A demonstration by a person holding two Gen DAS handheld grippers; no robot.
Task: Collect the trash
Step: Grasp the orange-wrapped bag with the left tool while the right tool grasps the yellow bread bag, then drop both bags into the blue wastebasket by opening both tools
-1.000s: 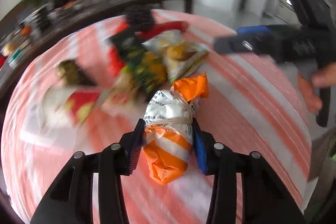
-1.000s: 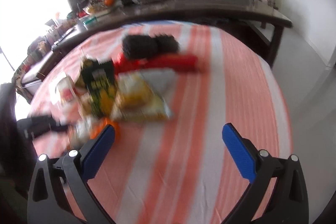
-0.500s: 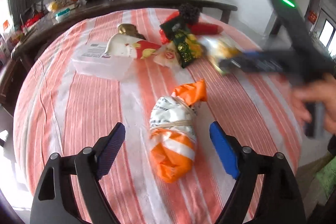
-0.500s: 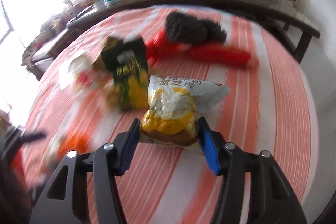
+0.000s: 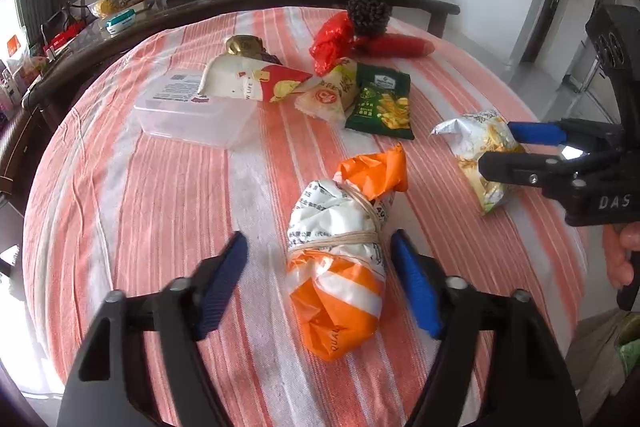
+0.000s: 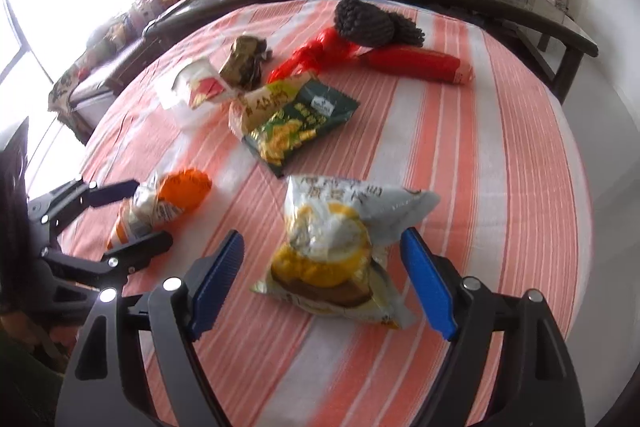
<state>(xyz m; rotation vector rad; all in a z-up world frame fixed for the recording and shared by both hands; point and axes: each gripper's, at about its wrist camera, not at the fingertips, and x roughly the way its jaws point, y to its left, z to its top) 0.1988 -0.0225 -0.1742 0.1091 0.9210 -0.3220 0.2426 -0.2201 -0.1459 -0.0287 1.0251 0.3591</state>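
Trash bundle (image 5: 336, 267) lies between left gripper's (image 5: 320, 283) closing jaws, untouched

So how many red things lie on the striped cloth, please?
2. A crumpled red plastic bag lies at the far side, just left of the dark knitted thing. A long red tube lies just right of the bag. More may be hidden under the wrappers.

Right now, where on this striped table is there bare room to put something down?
The striped cloth is bare on the near left, bordered by the clear plastic box and the orange-and-white bundle. In the right wrist view the cloth is bare right of the yellow snack bag, below the red roll. The far middle is crowded with wrappers around the green packet.
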